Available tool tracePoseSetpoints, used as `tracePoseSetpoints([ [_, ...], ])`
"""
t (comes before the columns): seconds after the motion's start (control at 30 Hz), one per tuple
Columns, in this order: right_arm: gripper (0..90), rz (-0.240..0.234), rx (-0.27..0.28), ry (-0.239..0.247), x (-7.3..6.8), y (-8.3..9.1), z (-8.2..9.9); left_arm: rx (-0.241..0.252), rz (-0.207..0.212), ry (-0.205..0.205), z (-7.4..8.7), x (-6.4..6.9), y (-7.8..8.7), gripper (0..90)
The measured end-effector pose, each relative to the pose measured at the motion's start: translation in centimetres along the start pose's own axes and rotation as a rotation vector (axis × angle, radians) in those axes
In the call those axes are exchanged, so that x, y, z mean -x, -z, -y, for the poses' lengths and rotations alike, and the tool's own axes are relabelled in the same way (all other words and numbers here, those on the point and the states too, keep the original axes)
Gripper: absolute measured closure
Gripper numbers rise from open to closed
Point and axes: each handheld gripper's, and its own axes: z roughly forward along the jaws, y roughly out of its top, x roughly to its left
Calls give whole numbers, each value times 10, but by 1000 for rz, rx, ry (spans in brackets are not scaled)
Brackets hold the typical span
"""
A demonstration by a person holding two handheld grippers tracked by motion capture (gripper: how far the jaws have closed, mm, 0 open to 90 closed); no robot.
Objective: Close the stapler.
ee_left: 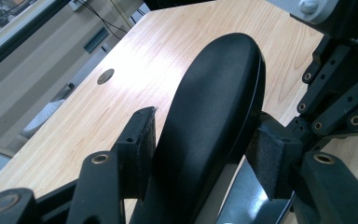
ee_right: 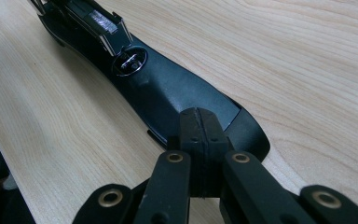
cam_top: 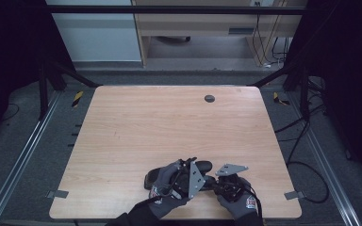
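We count one black stapler (ee_left: 214, 126), two tools (left (cam_top: 188, 178), right (cam_top: 226, 181)), two gloved hands, one worktop (cam_top: 160, 127).

A long black stapler (ee_left: 214, 121) is lying near the front edge of the wooden bench (cam_top: 160, 122), seen from above as a dark shape (cam_top: 202, 165) between the two gloved hands. Its smooth, rounded plastic top is arching up off the bench at a tilt. Its lower part (ee_right: 168, 88) is resting flat, showing a matte black base, a round metal rivet and a shiny metal channel.
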Motion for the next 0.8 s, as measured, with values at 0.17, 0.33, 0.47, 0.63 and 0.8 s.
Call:
tracePoseSetpoints([
  [0.17, 900, 4, 0, -1, 0, 0, 0, -9, 4, -15, 1, 4, -3, 448],
  [0.33, 900, 6, 0, 2, 0, 0, 1, -14, 5, -23, 1, 5, -5, 445],
  [0.47, 900, 10, 3, -3, 0, 1, 1, -18, 4, -33, 2, 8, -7, 444],
  [0.63, 900, 14, 2, 1, 0, 1, 1, -31, 0, -53, 3, 13, -11, 441],
  [0.8, 900, 12, 6, 8, 0, 1, 2, -39, 1, -64, 3, 15, -14, 436],
])
